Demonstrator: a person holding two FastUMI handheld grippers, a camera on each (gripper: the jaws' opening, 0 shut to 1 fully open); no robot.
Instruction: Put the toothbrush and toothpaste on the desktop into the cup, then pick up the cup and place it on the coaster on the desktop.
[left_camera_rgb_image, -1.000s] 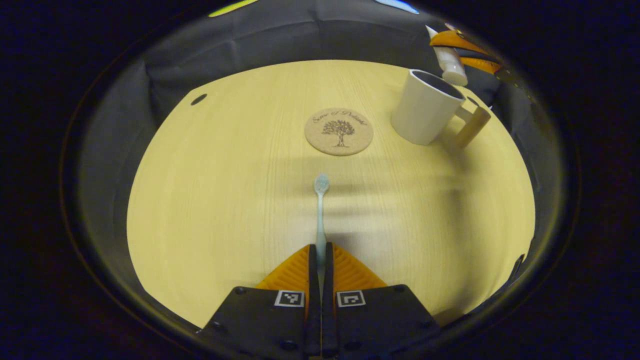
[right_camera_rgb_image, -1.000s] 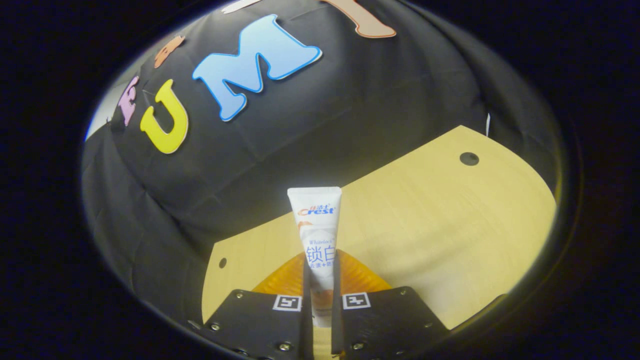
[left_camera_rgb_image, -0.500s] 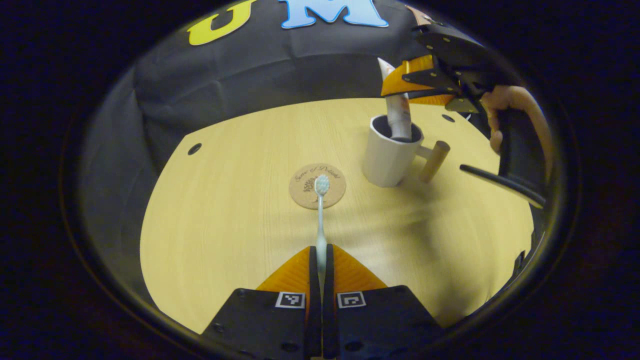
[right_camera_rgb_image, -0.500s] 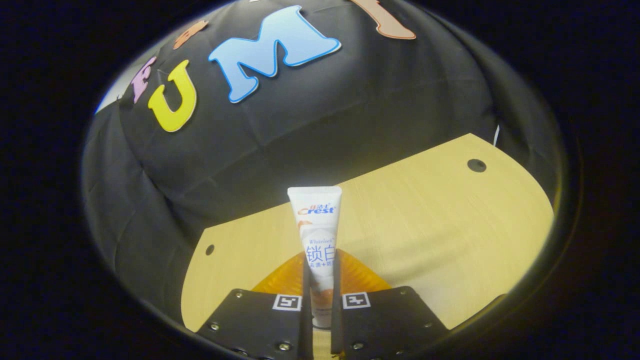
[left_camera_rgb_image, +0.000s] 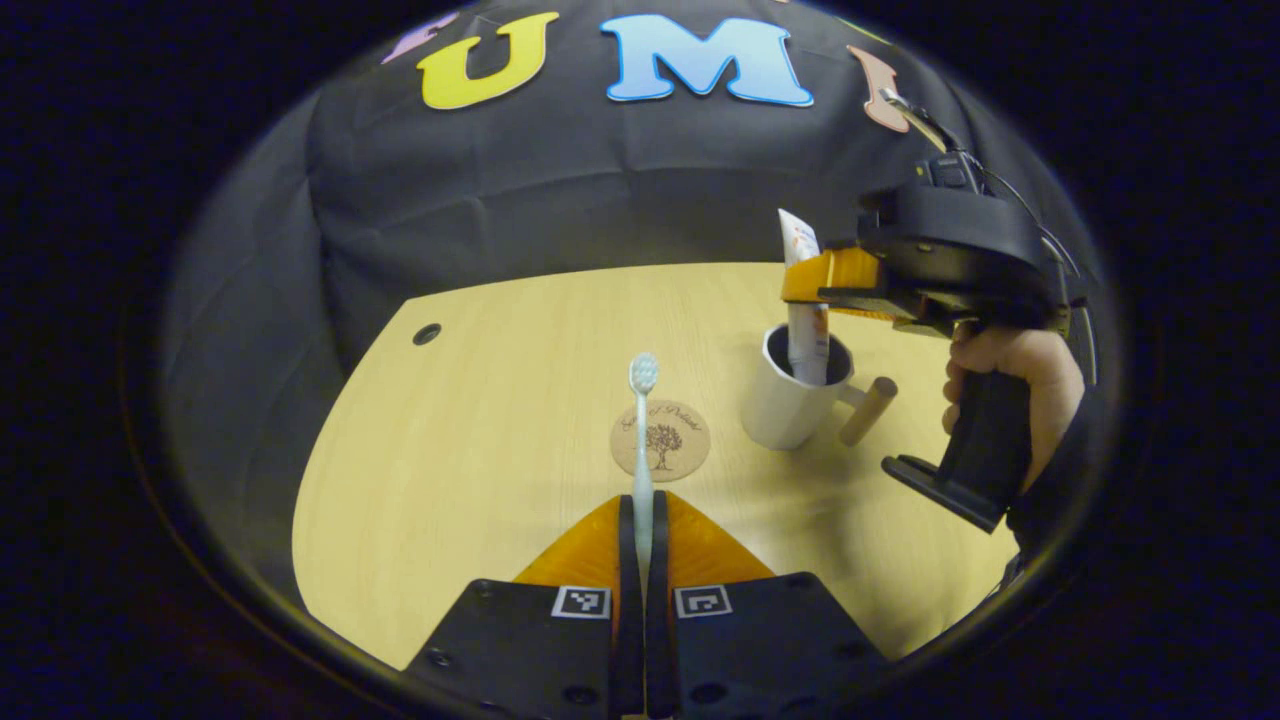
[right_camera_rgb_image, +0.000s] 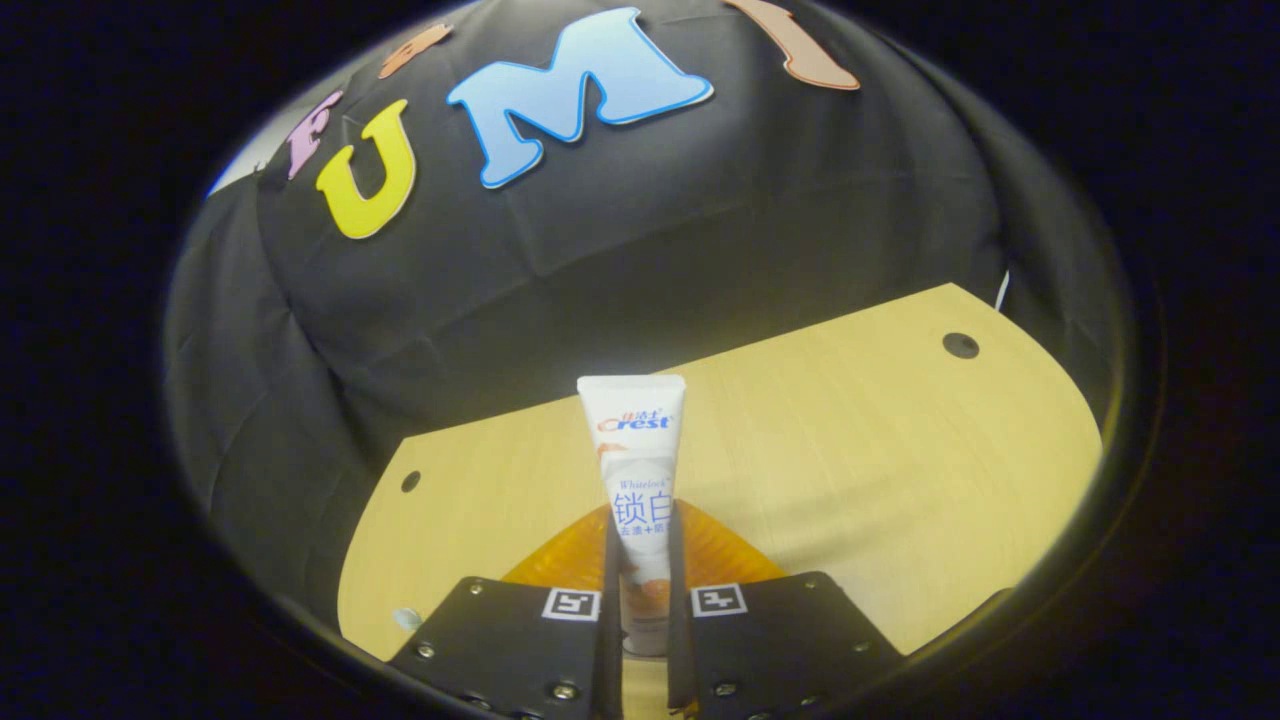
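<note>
In the left gripper view my left gripper (left_camera_rgb_image: 641, 520) is shut on a pale toothbrush (left_camera_rgb_image: 641, 440), whose bristle head points away from me above the desktop. Beyond it lie a round cork coaster (left_camera_rgb_image: 672, 447) and a white cup (left_camera_rgb_image: 790, 400) with a wooden handle. My right gripper (left_camera_rgb_image: 815, 290) holds a white toothpaste tube (left_camera_rgb_image: 806, 330) upright, its lower end inside the cup. In the right gripper view my right gripper (right_camera_rgb_image: 640, 545) is shut on the toothpaste tube (right_camera_rgb_image: 634, 450), which stands up between the fingers.
The light wooden desktop (left_camera_rgb_image: 480, 420) has small dark holes near its far edge (left_camera_rgb_image: 427, 333). Black cloth walls stand right behind it. A hand (left_camera_rgb_image: 1010, 375) grips the right gripper's handle at the right side of the desk.
My left gripper has risen and tilted up with the toothbrush, so the coaster and cup sit lower in its view. My right gripper has lowered the toothpaste tube into the cup.
</note>
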